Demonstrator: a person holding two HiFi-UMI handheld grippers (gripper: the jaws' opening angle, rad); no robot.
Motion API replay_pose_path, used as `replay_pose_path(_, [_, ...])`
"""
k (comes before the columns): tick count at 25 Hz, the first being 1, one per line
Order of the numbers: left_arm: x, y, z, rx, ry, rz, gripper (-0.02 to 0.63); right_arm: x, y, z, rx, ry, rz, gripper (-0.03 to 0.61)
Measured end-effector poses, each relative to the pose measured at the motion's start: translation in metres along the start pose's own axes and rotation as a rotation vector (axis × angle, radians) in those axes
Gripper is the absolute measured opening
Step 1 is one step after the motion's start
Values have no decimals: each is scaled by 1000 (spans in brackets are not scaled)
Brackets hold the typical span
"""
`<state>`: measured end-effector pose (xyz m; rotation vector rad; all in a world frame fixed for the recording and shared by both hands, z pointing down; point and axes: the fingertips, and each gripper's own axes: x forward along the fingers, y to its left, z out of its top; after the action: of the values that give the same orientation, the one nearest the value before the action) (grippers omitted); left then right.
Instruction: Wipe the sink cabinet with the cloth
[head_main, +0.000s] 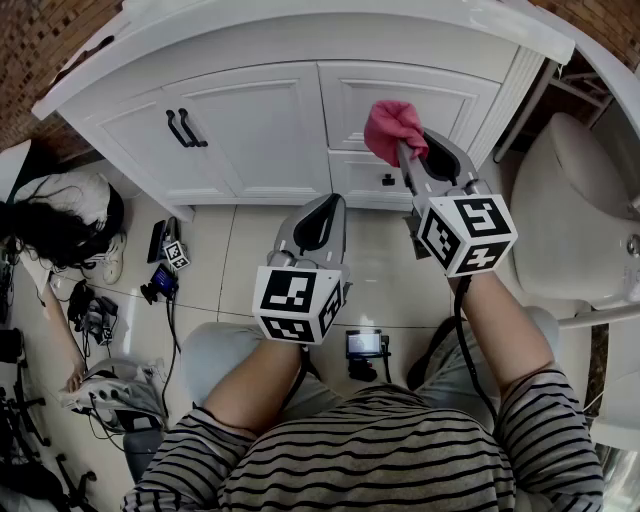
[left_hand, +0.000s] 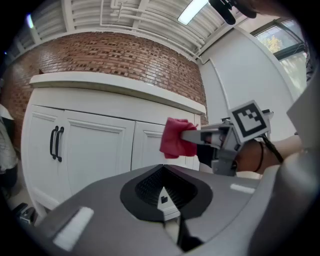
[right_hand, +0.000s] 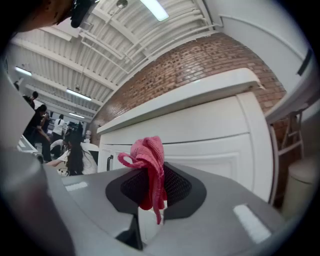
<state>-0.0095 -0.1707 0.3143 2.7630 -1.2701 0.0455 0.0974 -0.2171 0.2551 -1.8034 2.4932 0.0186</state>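
Note:
The white sink cabinet fills the top of the head view, with black handles on its left door. My right gripper is shut on a pink cloth, bunched at its tips close in front of the right door panel; whether the cloth touches the door is unclear. The pink cloth sticks up between the jaws in the right gripper view. My left gripper is shut and holds nothing, lower and to the left, over the floor tiles. The cloth and right gripper show in the left gripper view.
A white toilet stands at the right. Cables, devices and shoes lie on the tiled floor at the left. A small black device lies between my knees. A brick wall rises behind the cabinet.

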Motion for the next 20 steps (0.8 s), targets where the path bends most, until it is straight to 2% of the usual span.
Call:
replay_pose_path(4, [2,14,-4,-28,10,23,2,65,27,22,-62,-27,66,67])
replay_pose_path(10, [6,29,-14,-43,34,50,2,114,34,31,-66,-8,52,67])
replay_pose_path(15, [9,31,-13,-58,35,39,2,95,-5,33,-48,-15,-25,69])
replay_pose_path(20, [12,29,-18,-62,49,27,2,48,-70,36,-59,-28,-157,71])
